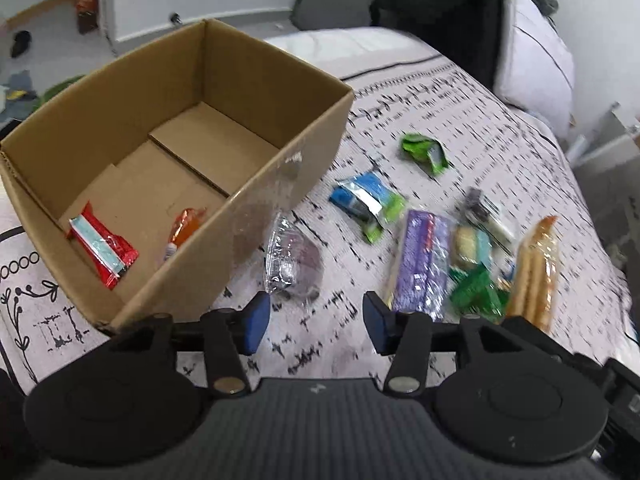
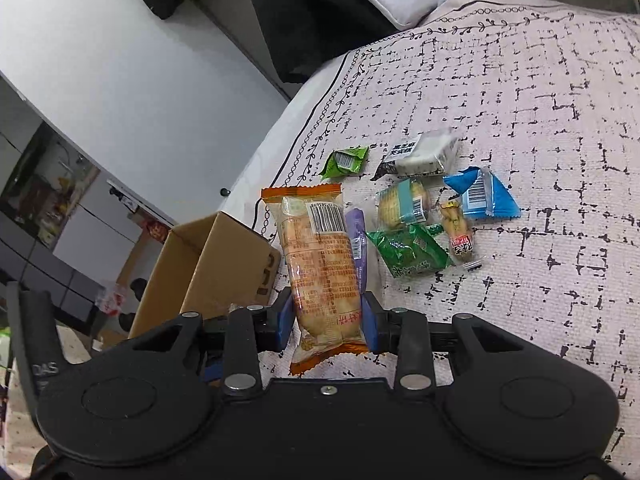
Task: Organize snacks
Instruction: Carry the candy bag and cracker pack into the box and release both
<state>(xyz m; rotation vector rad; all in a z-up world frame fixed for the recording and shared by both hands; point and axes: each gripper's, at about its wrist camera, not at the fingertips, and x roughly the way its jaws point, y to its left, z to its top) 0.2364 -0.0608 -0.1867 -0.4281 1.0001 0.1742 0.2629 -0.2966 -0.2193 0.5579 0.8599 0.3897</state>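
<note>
An open cardboard box (image 1: 256, 184) stands on the patterned bedspread and holds a red wrapped bar (image 1: 103, 249) and an orange wrapped snack (image 1: 184, 227). My left gripper (image 1: 316, 322) is open just above the bedspread, right of the box, close behind a clear-wrapped dark snack (image 1: 294, 262). My right gripper (image 2: 327, 325) is shut on a long orange cracker pack (image 2: 320, 264), seen also in the left wrist view as the cracker pack (image 1: 534, 272). The box (image 2: 208, 268) lies to the left of that pack. Loose snacks lie around: a purple pack (image 1: 420, 266), a green pack (image 2: 408, 252), a blue pack (image 2: 482, 194).
More wrapped snacks lie on the bedspread (image 2: 540, 100): a small green one (image 2: 344, 162), a black-and-white one (image 2: 420, 154), a round cookie pack (image 2: 404, 202), a peanut-shaped pack (image 2: 458, 232). A white pillow (image 1: 532, 68) sits at the bed's far end. The bed edge drops off left of the box.
</note>
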